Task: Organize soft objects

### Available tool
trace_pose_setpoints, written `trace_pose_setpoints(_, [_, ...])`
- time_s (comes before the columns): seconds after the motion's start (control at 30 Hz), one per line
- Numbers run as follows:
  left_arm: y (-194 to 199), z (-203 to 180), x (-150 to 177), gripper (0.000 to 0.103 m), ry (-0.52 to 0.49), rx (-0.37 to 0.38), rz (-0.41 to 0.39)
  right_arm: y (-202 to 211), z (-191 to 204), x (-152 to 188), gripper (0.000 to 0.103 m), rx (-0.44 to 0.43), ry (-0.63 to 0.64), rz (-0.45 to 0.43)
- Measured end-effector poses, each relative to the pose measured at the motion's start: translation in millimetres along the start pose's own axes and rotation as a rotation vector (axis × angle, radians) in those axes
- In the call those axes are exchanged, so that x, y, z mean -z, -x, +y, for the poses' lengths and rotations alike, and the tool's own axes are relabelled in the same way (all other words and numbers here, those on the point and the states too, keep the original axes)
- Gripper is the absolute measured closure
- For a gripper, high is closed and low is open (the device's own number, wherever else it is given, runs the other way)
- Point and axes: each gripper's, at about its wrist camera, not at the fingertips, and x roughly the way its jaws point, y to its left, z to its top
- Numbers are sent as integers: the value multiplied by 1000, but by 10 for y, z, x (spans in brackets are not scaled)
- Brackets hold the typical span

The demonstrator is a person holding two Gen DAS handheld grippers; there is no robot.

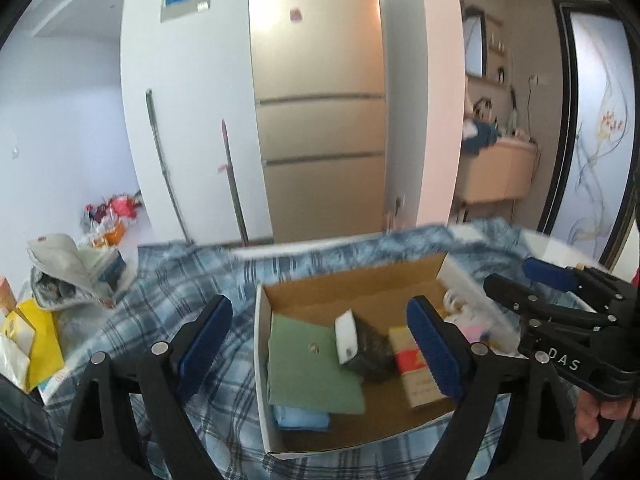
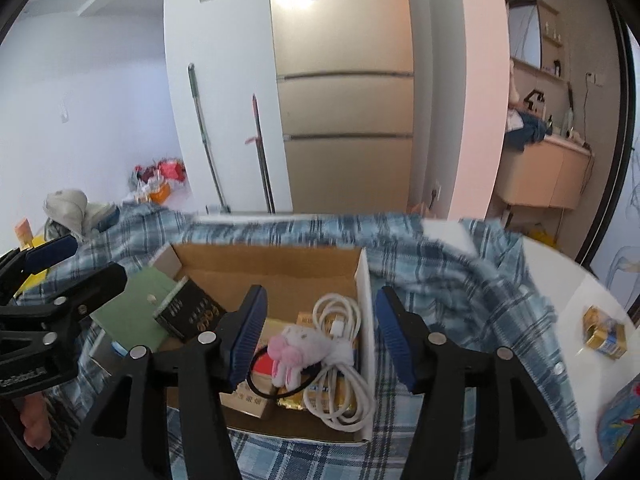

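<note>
An open cardboard box (image 1: pixel 352 280) (image 2: pixel 272 264) sits on a blue plaid cloth (image 1: pixel 168 280) (image 2: pixel 460 280). Inside lie a folded green cloth (image 1: pixel 308 368) (image 2: pixel 132 312), a light blue cloth (image 1: pixel 300 418) under it, a dark packet (image 1: pixel 368 352) (image 2: pixel 192 312), a red and tan carton (image 1: pixel 412 372), a white cable (image 2: pixel 340 344) and a pink and white plush hair tie (image 2: pixel 296 348). My left gripper (image 1: pixel 320 348) is open and empty above the box's left half. My right gripper (image 2: pixel 318 336) is open and empty above its right half.
The plaid cloth covers a white table (image 2: pixel 580 300). Small gold and blue packets (image 2: pixel 604 332) lie on the table at right, a blue patterned item (image 2: pixel 620 420) at the lower right. Bags (image 1: pixel 68 268) and a yellow bag (image 1: pixel 36 328) lie at left. A fridge (image 1: pixel 320 100) stands behind.
</note>
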Motion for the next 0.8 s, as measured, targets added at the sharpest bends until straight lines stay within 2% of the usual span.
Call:
trace_pose_setpoints(0.1, [241, -14, -73, 12, -8, -23, -84, 178, 2, -77, 46, -2, -4, -56])
trace_pose_setpoints(0.27, [658, 3, -129, 12, -27, -49, -186, 500, 5, -150, 33, -11, -18, -148])
trace_pose_setpoints(0.33, [849, 50, -123, 12, -3, -24, -207, 638, 26, -173, 19, -12, -10, -173])
trace_pose_setpoints(0.47, [1217, 56, -88, 11, -25, -26, -285, 973, 23, -172, 8, -13, -18, -258])
trace_pose_setpoints(0.53, [1334, 70, -87, 4, -26, -3, -275, 1170, 37, -166, 2, -6, -15, -313])
trace_pose_setpoints(0.6, [1448, 108, -75, 2, -3, 25, -280, 1372, 57, -155, 1, -1, -18, -371])
trace_pose_setpoints(0.7, [1663, 124, -44, 1, -14, -7, -350, 1642, 73, -146, 1, -2, -36, -437])
trace_pose_setpoints(0.8, [1805, 149, -35, 0, -9, -5, -391, 1853, 152, -130, 1, -22, -20, -480])
